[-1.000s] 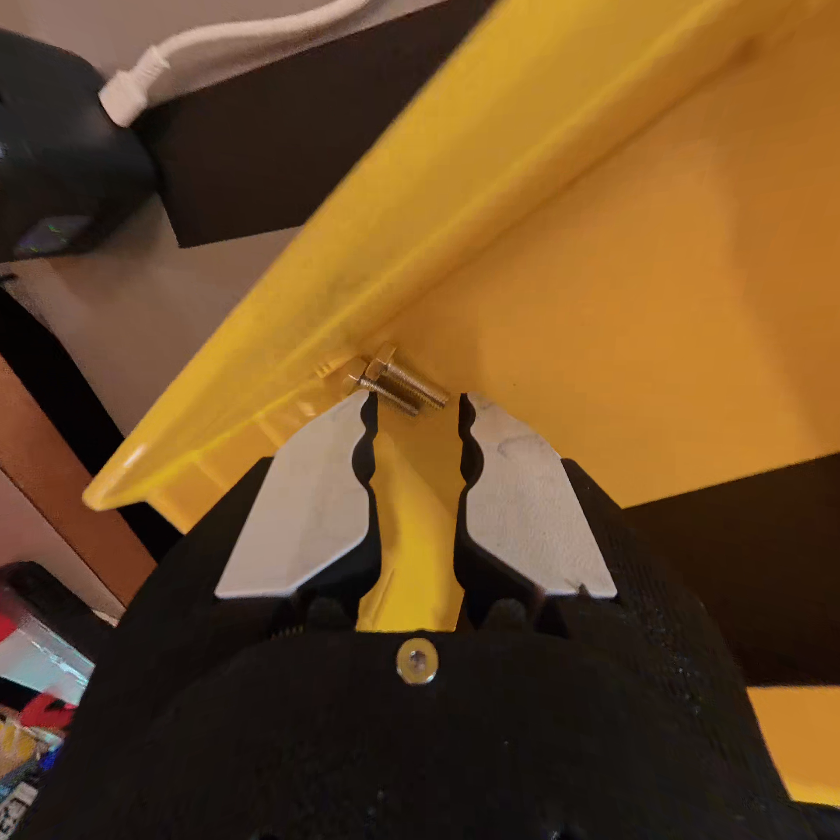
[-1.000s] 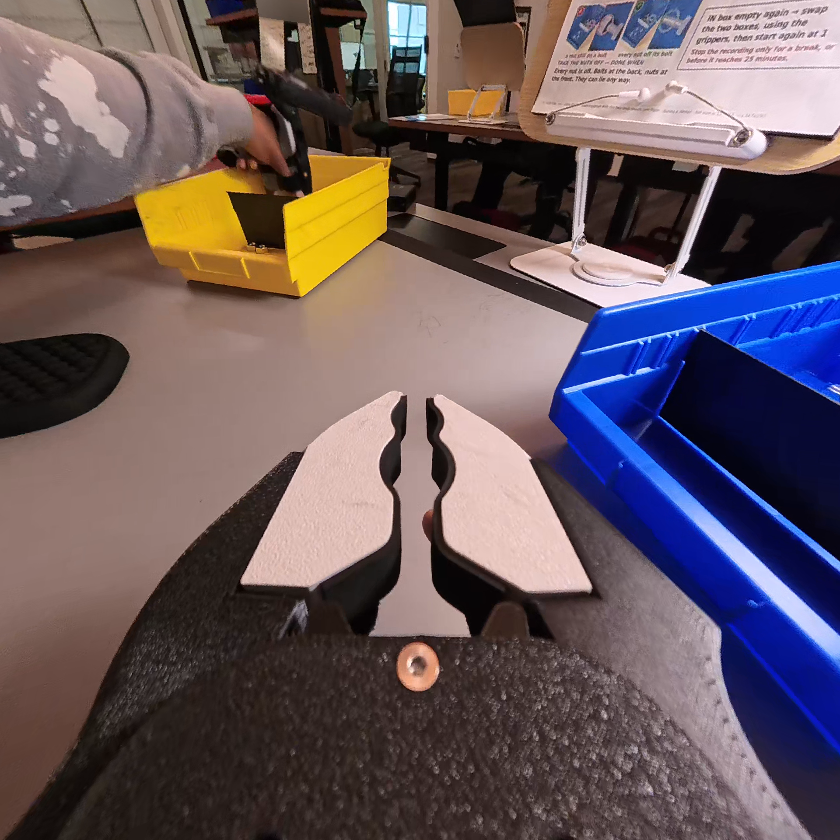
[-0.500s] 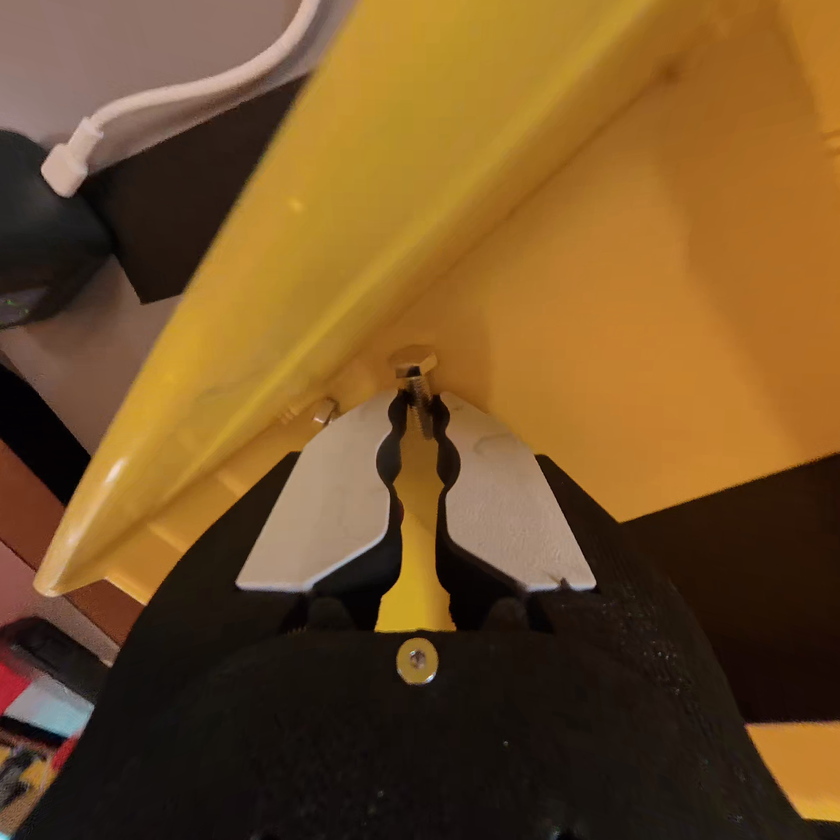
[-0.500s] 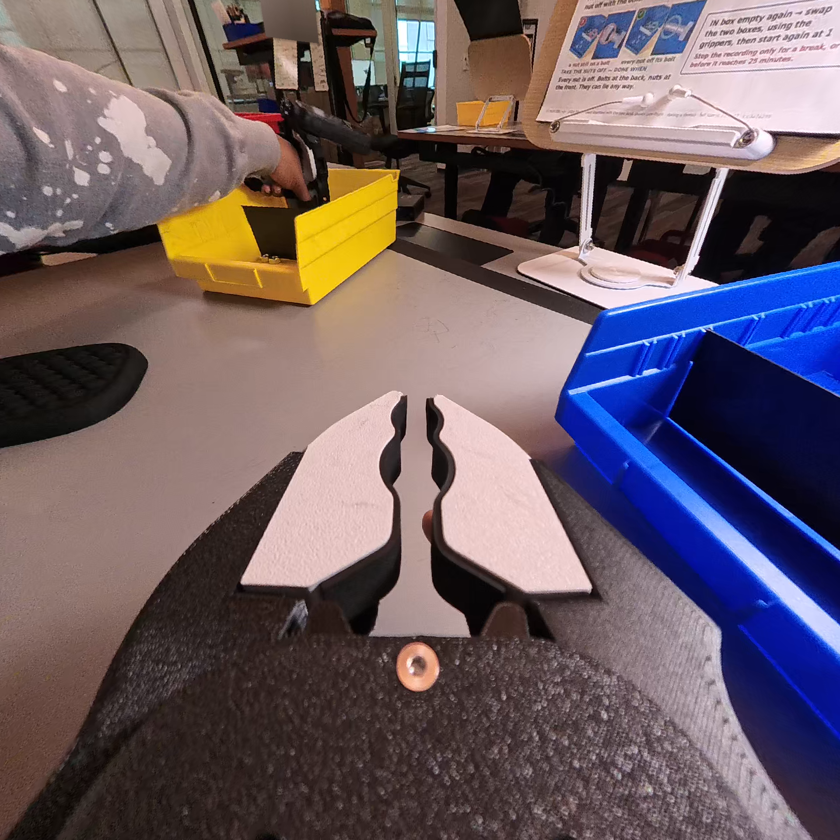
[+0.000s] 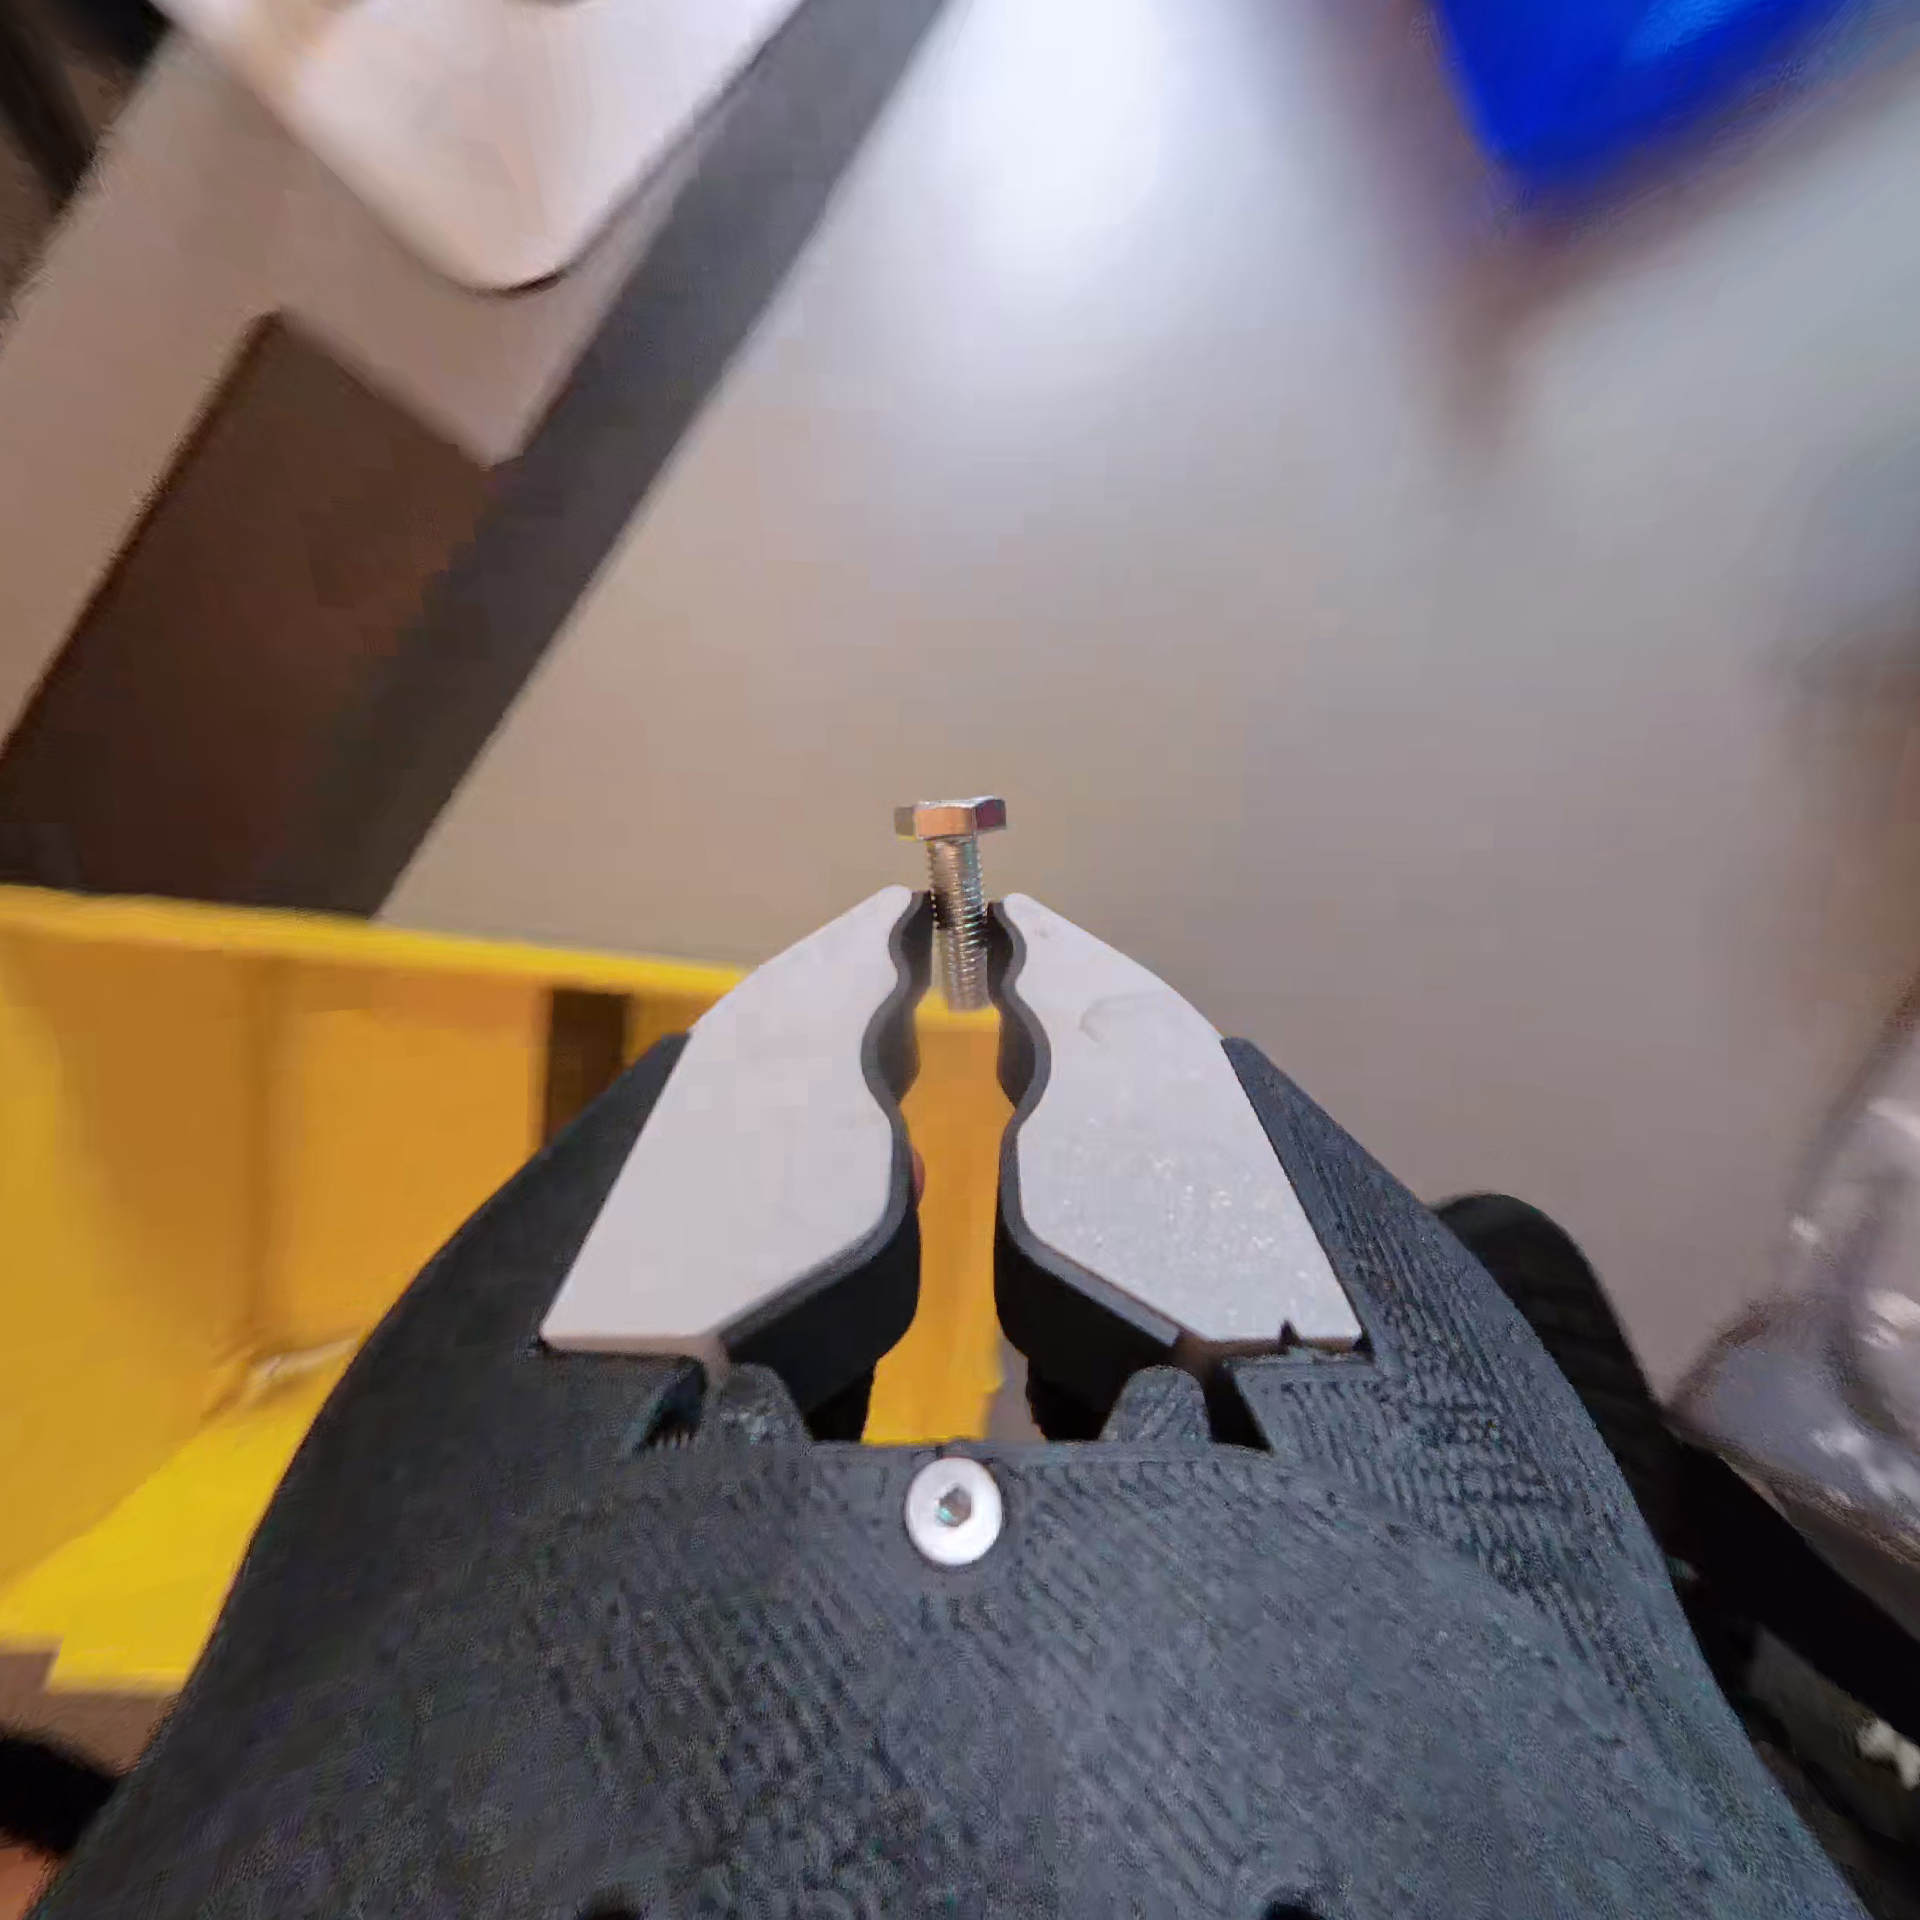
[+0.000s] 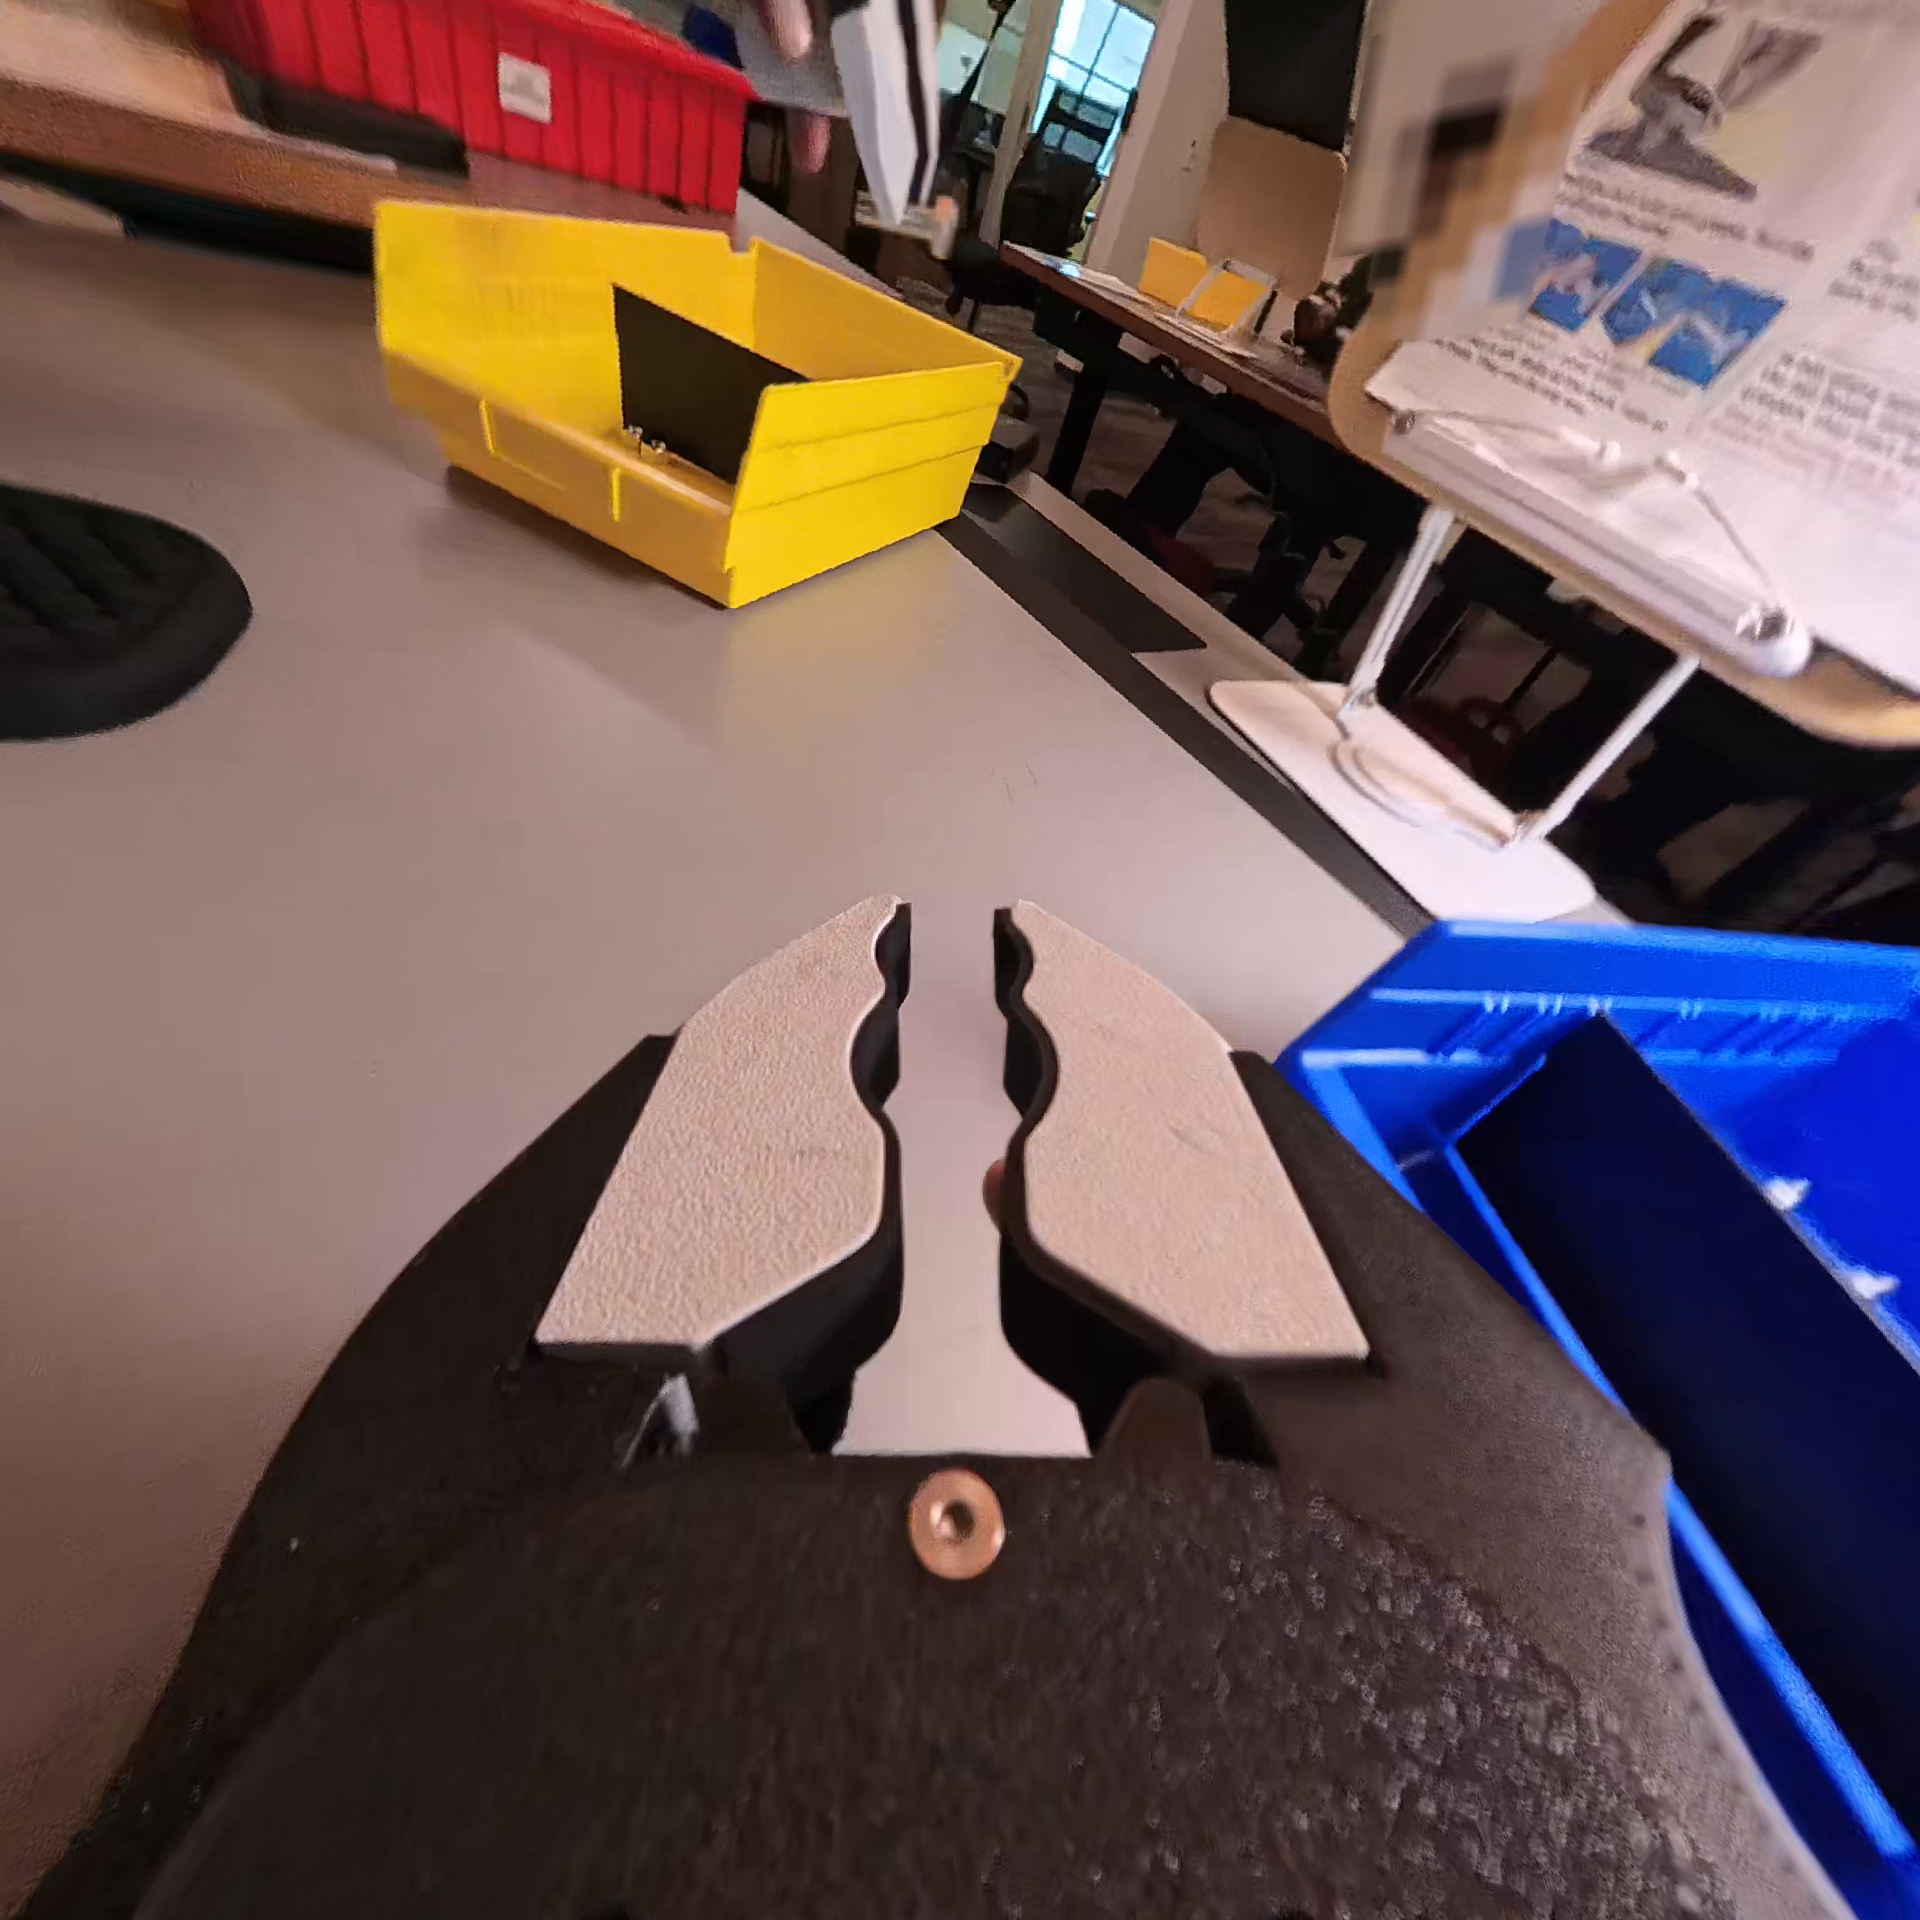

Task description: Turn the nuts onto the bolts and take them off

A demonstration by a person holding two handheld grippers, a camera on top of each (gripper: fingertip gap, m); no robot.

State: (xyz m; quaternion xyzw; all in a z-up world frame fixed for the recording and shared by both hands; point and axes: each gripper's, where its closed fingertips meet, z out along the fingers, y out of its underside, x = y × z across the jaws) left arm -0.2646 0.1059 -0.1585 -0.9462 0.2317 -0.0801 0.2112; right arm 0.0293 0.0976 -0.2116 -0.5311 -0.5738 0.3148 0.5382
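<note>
My left gripper [image 5: 954, 902] is shut on the threaded shank of a silver hex bolt [image 5: 951, 831], held head-forward above the grey table [image 5: 1247, 623]. The yellow bin [image 5: 208, 1122] lies below and behind it. In the right wrist view the yellow bin [image 6: 862, 416] has a black divider [image 6: 691, 379] with small bolts [image 6: 649, 442] at its foot, and the left gripper [image 6: 894, 114] shows blurred above it. My right gripper [image 6: 952, 925] is empty, its jaws a narrow gap apart, low over the table beside the blue bin [image 6: 1558, 1023].
The blue bin holds a dark divider [image 6: 1683, 1247] and small metal pieces [image 6: 1782, 1192]. A paper stand [image 6: 1621, 343] on a white base [image 6: 1392, 800] stands at the table's far edge. A black pad [image 6: 94, 613] lies at the left, and a red crate [image 6: 499, 94] stands behind. The grippers' ends are close to 30 cm from one another.
My left gripper closed on a bolt in the yellow bin and lifted it out over the table. My right gripper's jaws parted slightly and its view swung left.
</note>
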